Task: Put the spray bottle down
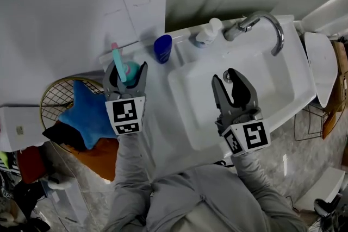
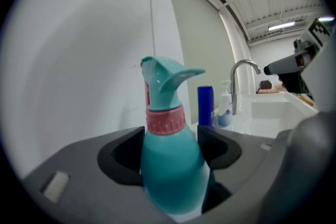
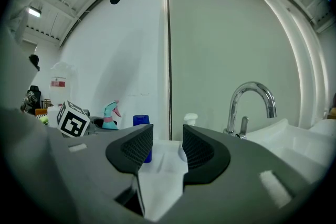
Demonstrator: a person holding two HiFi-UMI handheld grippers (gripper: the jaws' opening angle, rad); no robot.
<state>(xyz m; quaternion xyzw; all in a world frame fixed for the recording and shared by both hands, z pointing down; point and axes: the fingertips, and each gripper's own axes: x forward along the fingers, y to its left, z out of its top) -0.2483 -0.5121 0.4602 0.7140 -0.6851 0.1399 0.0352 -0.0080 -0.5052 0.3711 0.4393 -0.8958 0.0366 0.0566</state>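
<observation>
A white sink tabletop (image 1: 156, 108) is set against a pale wall. At its far-left edge the teal spray bottle (image 1: 129, 70) is gripped by the left gripper (image 1: 128, 67), just left of a blue bottle (image 1: 162, 48). The right gripper (image 1: 224, 77) is held over the basin (image 1: 193, 103), jaws apart and empty. A wire basket (image 1: 51, 96) is seen only in the head view, past the left edge.
</observation>
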